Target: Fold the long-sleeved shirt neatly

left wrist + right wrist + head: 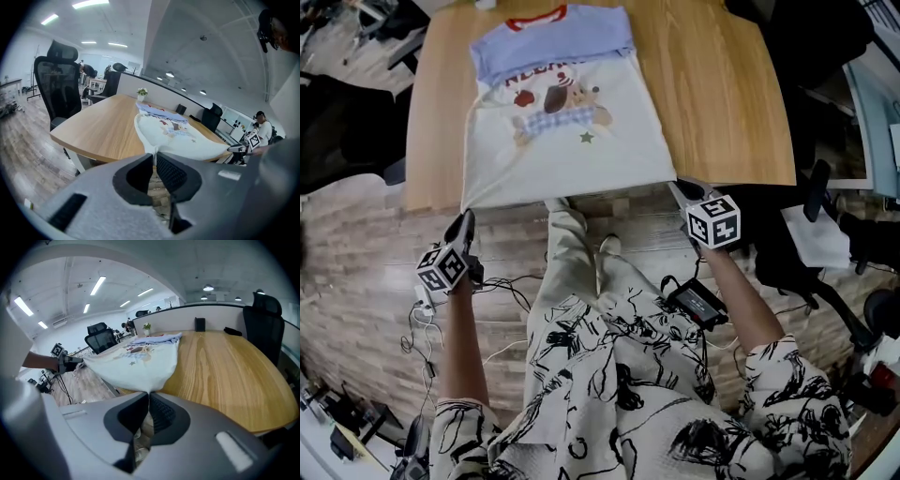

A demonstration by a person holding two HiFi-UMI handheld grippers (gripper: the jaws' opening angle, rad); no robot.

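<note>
Head view: the long-sleeved shirt (567, 131) lies flat on the wooden table (722, 94), with the red collar at the far end and the hem along the near edge.
Shirt face: print side up. A light blue band crosses the chest, with red lettering and a cartoon figure below it.
Left corner: the left gripper (466, 220) sits at the hem's left corner, just off the near table edge, with its marker cube toward the person.
Left gripper view: the jaws are clenched on a narrow pinch of white fabric. The cloth rises from the tips and spreads out over the table top.
Right corner: the right gripper (678, 186) sits at the hem's right corner, at the table's near edge.
Right gripper view: the jaws are closed on the white corner. The cloth fans away from the tips toward the collar.
Hem line: the hem runs between the two grippers, following the near table edge.
Grippers: well apart, one at each end of the hem, both pointing toward the table.
Surroundings: a black office chair (58, 89) stands beside the table, on a wood-pattern floor (366, 281) with loose cables (427, 328) near the person's feet.
</note>
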